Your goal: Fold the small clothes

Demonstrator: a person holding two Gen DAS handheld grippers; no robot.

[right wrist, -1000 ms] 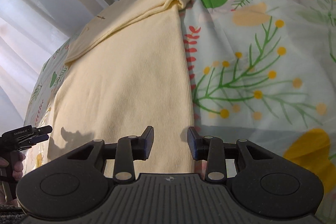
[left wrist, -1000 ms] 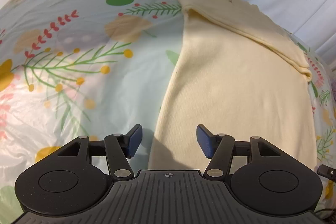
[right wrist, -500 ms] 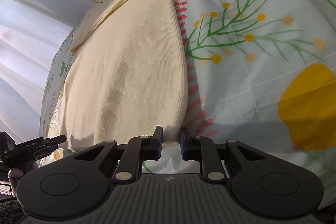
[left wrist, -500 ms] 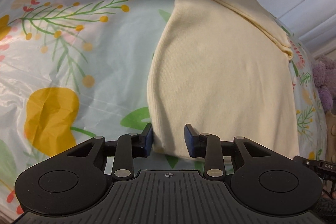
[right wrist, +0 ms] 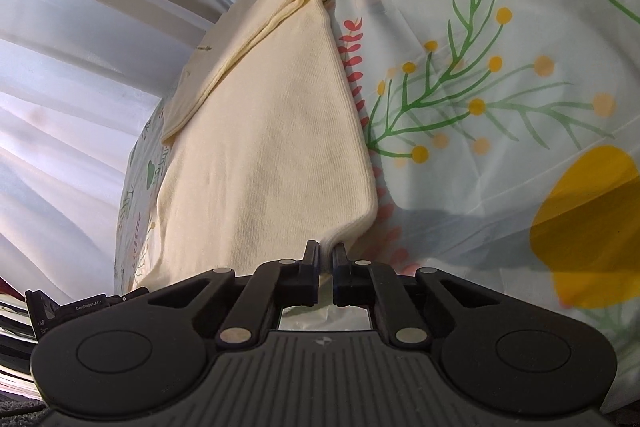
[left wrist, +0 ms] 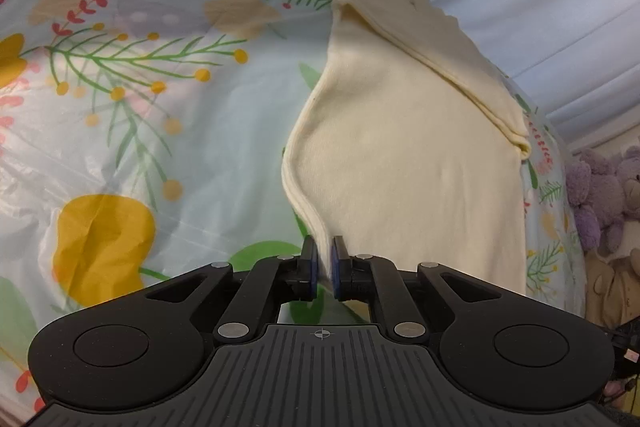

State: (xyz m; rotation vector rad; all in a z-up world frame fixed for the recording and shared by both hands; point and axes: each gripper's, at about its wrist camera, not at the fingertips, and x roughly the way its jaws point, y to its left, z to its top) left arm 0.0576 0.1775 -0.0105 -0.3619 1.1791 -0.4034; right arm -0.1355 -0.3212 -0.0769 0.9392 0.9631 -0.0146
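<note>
A cream knit garment [left wrist: 400, 167] lies lengthwise on a floral cover, with a folded band across its far end. In the left wrist view my left gripper [left wrist: 324, 261] has its jaws closing on the garment's near left corner, and the layered hem is pinched between the blue pads and lifted a little. The right wrist view shows the same garment [right wrist: 272, 147]. There my right gripper [right wrist: 326, 261] has its jaws closing on the near right corner, with the hem edge squeezed between the fingers. The left gripper's body [right wrist: 80, 307] shows at that view's lower left.
The floral plastic cover [left wrist: 140, 107] spreads wide to the left of the garment and also to its right [right wrist: 500, 107]. White curtains [right wrist: 80, 67] hang behind the far edge. Purple plush toys [left wrist: 600, 195] sit off the right side.
Both grippers went from open to shut on the garment's near corners. Both drew back toward the near hem, and the corners have risen slightly off the cover.
</note>
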